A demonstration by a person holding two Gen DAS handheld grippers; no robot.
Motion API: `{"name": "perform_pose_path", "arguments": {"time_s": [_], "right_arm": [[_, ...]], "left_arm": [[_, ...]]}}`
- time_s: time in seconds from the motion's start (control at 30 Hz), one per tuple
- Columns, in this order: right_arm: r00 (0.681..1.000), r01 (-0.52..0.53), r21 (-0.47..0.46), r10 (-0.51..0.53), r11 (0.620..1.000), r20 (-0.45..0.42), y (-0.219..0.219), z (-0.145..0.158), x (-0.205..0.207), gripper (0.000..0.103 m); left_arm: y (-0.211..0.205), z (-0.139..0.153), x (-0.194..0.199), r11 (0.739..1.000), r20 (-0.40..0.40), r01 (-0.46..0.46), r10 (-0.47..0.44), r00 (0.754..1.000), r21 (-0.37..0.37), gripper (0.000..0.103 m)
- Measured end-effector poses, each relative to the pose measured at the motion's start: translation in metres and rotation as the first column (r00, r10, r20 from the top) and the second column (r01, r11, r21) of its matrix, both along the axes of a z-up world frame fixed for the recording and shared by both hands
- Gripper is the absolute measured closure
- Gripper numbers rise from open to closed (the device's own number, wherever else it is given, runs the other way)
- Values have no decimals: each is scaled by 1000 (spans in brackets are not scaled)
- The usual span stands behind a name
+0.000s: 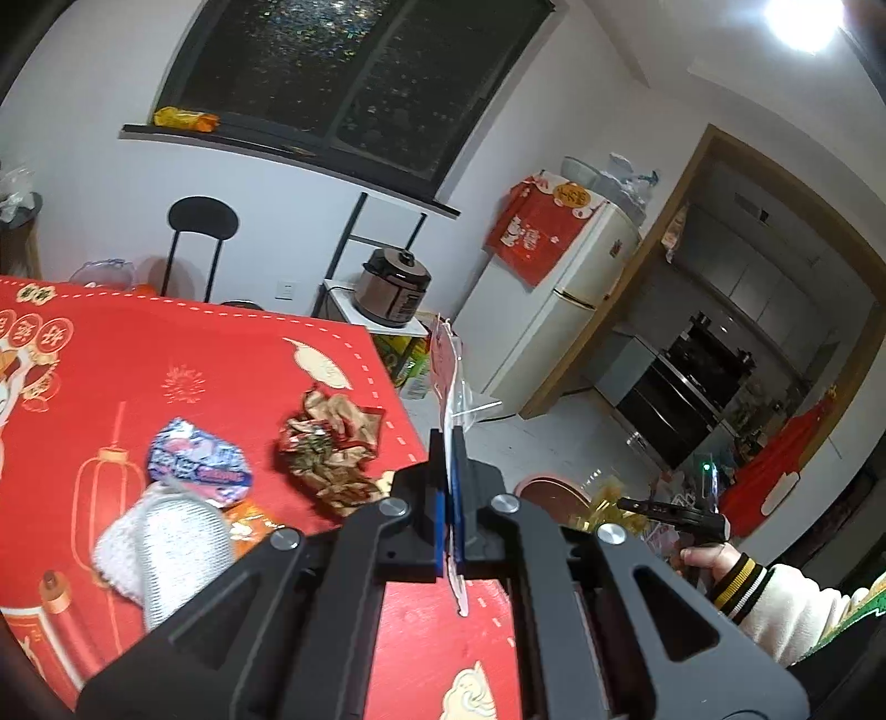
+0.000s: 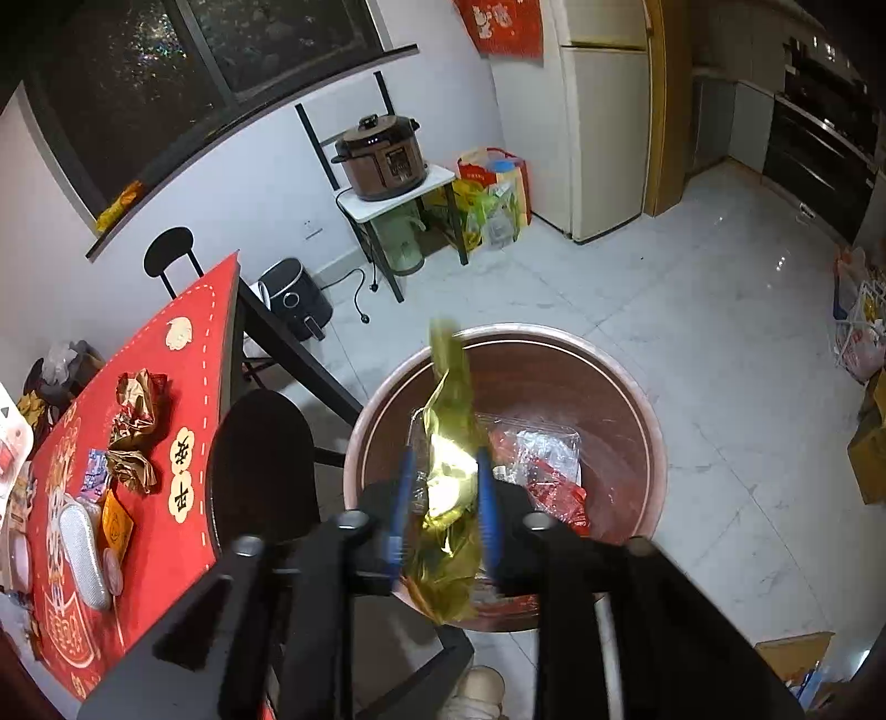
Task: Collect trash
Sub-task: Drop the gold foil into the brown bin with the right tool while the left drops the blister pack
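The right gripper [image 2: 443, 498] has its blue jaws parted around a crinkled gold foil wrapper [image 2: 449, 443], directly above the round brown trash bin [image 2: 637, 387]. To finish well, spread wider and let it fall inside the rim. The left gripper [image 1: 449, 487] pinches a thin clear plastic wrapper [image 1: 451, 371] beside the bin.

White walls [image 1: 99, 183] frame a dark window [image 1: 343, 72] with a black sill, night outside — a bright ceiling lamp [image 1: 803, 22] glares at the top right. Below the window stand a black round-backed chair [image 1: 202, 221] and a small white-topped stand [image 2: 396, 191] bearing a brown pressure cooker [image 2: 382, 155]. A cream fridge [image 1: 559, 310] stands beside a wood-framed doorway [image 1: 681, 221] — beyond it, a dim kitchen. The floor [image 2: 692, 310] is pale marble tile.
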State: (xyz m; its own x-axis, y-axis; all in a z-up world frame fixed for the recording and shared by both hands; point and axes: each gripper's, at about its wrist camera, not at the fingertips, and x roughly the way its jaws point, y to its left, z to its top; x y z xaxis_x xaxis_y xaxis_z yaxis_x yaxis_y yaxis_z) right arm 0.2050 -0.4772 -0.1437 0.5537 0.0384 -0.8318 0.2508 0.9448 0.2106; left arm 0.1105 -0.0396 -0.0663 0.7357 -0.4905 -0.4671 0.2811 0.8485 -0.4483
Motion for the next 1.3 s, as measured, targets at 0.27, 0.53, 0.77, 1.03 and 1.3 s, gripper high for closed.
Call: {"name": "perform_pose_path", "arguments": {"time_s": [0.27,0.53,0.77,1.03,1.3], "right_arm": [[996,41,-47,-37,998,82,-10,36,-25,15],[986,95,-61,-85,994,140,-26,65,-72,5],[982,141,-48,-133,989,137,-48,71,-112,5],[974,203,-43,-197,978,110,-71,64,-144,5],[969,209,-24,-204,978,143,-72,71,-150,5]], "left_arm": [[-55,2,20,994,17,112,-112,994,6,97],[-124,-6,45,968,4,252,-252,968,15,97],[-219,-29,75,923,-52,382,-380,923,37,97],[-329,-31,100,861,-37,502,-501,865,82,50],[-337,-5,88,863,50,490,-499,865,124,7]]}}
